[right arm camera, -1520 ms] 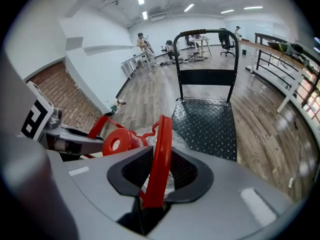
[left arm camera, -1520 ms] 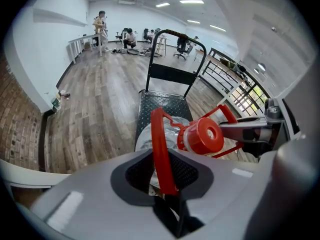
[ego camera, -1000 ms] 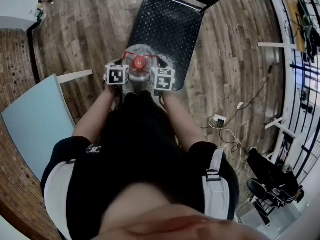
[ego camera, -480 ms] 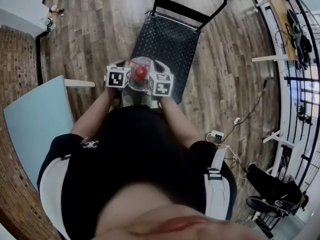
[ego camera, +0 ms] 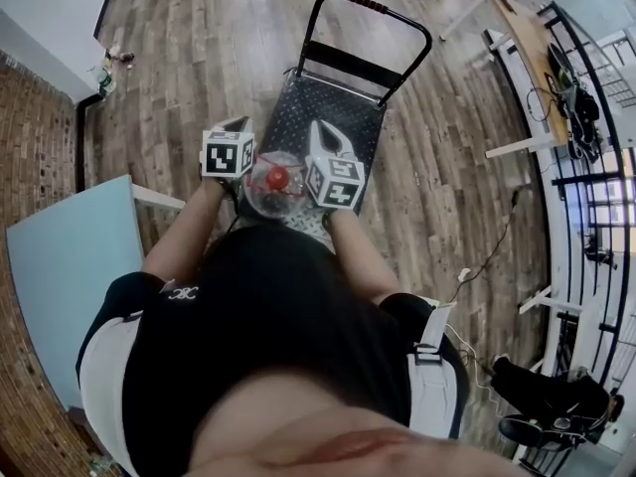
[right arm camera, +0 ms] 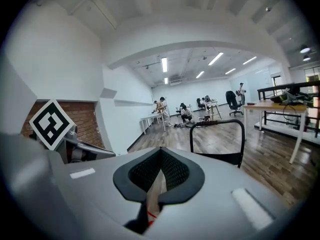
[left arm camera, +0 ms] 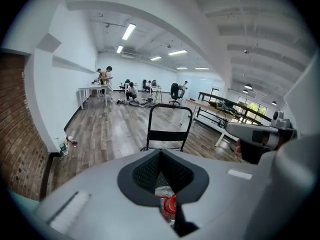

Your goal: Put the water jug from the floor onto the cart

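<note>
My left claw [left arm camera: 160, 159] is clenched, its 2 jaws drawn together with nothing caught between them; through the slit below the tips I see the red cap [left arm camera: 168, 206] of the water jug. My right claw [right arm camera: 160, 158] is clenched the same way, with nothing in it. From the head view, the jug [ego camera: 275, 185] sits between the 2 claws, which flank it closely on either side, so I judge that I am carrying it squeezed between their outer sides, not gripped in either one.

The jug is at the near edge of the cart [ego camera: 333, 107], just over the lip of its black deck. I cannot tell whether its base rests there or hangs above it.

To finish this well, I should press inward evenly with both claws, because a smooth round jug held this way can slip or roll out. I should move it forward toward the middle of the deck, short of the handle [ego camera: 376, 10], and lower it flat. I should ease both sides off together only once it stands on its own.
</note>
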`<state>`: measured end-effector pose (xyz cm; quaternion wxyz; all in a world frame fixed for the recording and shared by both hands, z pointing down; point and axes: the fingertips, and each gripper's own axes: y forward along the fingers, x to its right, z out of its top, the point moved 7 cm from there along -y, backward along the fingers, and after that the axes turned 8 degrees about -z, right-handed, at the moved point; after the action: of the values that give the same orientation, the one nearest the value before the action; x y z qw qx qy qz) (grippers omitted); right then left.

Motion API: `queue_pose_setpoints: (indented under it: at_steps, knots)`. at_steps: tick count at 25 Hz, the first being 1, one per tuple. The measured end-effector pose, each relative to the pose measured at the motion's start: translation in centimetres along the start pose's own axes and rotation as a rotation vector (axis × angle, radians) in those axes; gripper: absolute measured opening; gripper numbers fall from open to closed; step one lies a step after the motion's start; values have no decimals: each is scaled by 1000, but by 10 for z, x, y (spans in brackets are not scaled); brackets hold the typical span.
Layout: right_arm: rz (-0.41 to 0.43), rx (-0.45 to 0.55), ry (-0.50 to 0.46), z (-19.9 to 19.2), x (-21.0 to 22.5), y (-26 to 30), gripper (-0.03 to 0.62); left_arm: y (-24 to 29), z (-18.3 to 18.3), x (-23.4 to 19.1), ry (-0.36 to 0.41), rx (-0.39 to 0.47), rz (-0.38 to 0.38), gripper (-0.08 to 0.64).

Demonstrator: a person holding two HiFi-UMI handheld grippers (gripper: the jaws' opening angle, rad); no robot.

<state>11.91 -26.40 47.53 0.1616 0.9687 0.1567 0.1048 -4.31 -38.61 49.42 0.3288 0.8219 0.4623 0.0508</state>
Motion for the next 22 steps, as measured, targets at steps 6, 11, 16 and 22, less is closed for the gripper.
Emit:
queue_pose_setpoints:
  at_steps: [6,11,16,22]
  knots:
    - [5,68,-30,25,-3,-13,12,-12,13,12,32,34,7,2]
    - [-18,54,10,16,3,-15,12,-12,8,17,51,24,-11,2]
    - [-16,15,33,3,4,-18,14,-13,4,19,54,14,-14,2]
    - [-8,-4,38,-1,-2,-18,14,-11,-5,17,50,-5,-24,2]
